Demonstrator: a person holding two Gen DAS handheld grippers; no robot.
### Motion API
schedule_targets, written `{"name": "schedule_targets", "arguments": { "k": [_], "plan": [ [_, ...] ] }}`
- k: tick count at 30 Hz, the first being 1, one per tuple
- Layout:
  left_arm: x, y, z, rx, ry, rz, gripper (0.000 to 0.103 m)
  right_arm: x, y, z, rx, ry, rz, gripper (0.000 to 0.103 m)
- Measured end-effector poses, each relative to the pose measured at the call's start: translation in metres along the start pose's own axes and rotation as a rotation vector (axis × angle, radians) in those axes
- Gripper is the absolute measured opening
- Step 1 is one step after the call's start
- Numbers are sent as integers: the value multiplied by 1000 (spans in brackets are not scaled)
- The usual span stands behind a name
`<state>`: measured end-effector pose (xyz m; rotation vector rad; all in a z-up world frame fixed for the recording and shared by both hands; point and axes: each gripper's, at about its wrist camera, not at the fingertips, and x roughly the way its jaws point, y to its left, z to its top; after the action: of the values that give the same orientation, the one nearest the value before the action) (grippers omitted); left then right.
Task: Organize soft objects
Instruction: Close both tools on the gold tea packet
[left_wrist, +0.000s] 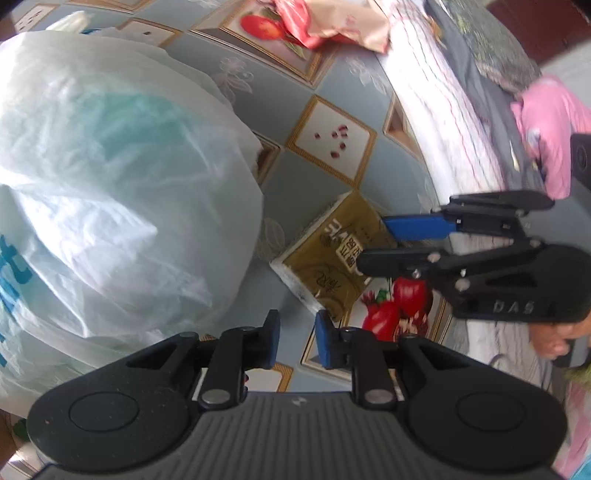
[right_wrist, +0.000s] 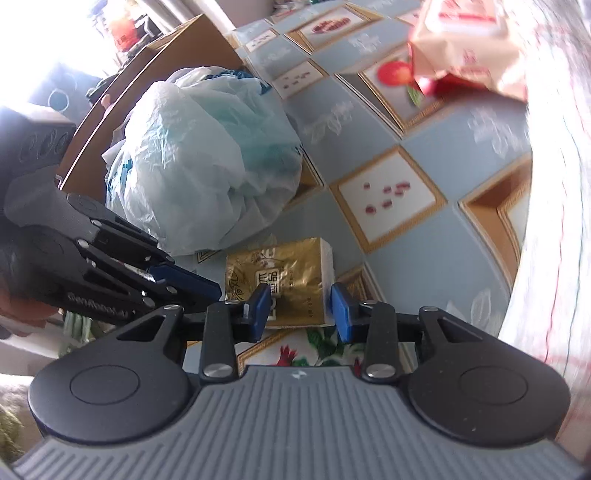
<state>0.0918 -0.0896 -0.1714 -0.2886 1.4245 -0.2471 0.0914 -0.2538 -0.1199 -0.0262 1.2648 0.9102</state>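
My table wears a blue fruit-print cloth. A gold pack lies beside the bag. My right tool hangs spread over the pack; my left tool is narrowly parted, empty.

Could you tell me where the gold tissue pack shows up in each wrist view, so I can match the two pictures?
Left wrist: gold tissue pack right of centre, beside the white plastic bag.
Right wrist: low centre, just ahead of the right gripper.
Shared landmark: the white plastic bag.
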Motion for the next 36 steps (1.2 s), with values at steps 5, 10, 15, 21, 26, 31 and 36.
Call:
{"name": "schedule_targets", "arguments": {
  "k": [5, 10, 15, 21, 26, 31, 36],
  "plan": [
    [5, -4, 0, 39, 18, 2, 32, 2, -6, 0, 79, -32, 2, 38],
    [3, -6, 1, 45, 22, -23, 44, 3, -12, 2, 141, -48, 8, 39],
    [-4, -9, -1, 61, 5, -59, 52, 5, -12, 1, 145, -46, 4, 39],
    [5, -16, 3, 82, -3, -34, 51, 7, -12, -2, 167, -53, 12, 41],
    [13, -20, 2, 76, -2, 11, 47, 6, -11, -6, 184, -49, 19, 42],
    [11, -22, -1, 80, -11, 21, 43, -1, -5, -15, 208, -60, 3, 41],
    [-3, -29, -2, 116, -31, 25, 43, -17, 3, -29, 269, -101, -12, 40]
  ]
}}
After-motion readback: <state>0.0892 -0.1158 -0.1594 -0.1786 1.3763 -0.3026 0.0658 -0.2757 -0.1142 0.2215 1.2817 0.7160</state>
